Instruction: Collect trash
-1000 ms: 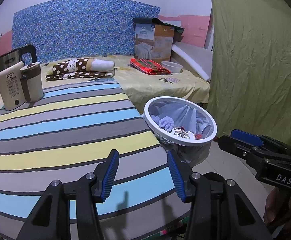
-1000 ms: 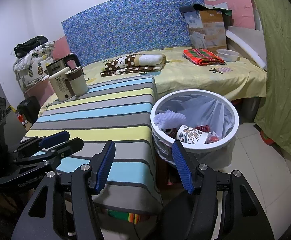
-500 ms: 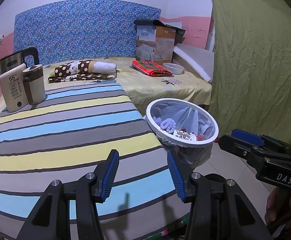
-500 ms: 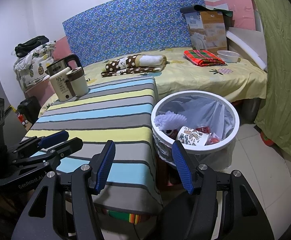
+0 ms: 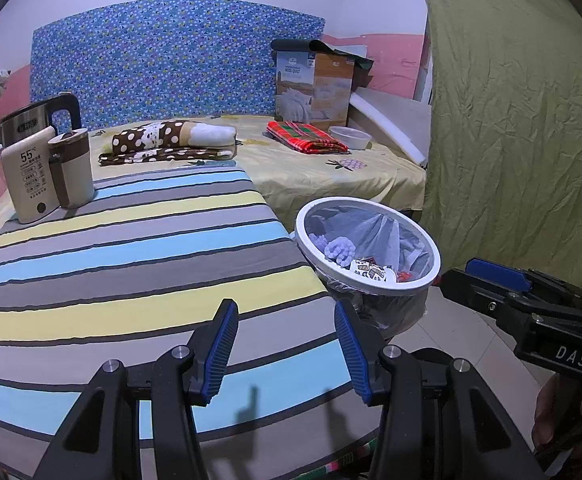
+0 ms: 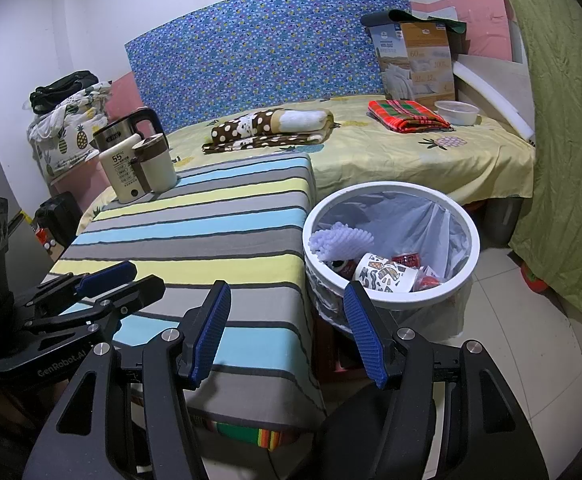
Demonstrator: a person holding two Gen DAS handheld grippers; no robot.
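1. The left gripper (image 5: 287, 346) is held above the near edge of the striped table (image 5: 131, 248); its fingers (image 5: 221, 346) are spread and nothing is held between them.
2. The right gripper (image 6: 287, 330) is held over the gap between the table and the bin (image 6: 391, 240); its fingers (image 6: 209, 330) are likewise spread and empty.
3. The trash is found inside the bin: a white foam net (image 6: 341, 240), a patterned paper cup (image 6: 387, 274) and red cans (image 6: 407, 259) lie in the liner.
4. No loose trash is seen on the table; only a kettle (image 5: 39, 120) and a warmer with its cup (image 5: 47, 176) stand at the far corner, judged to be kept items.
5. Both grippers are judged to be parked, the collection appearing complete.
6. Against the earlier frames, no real change is noted: both grippers stay in place at the same spread, and the bin contents are unaltered.
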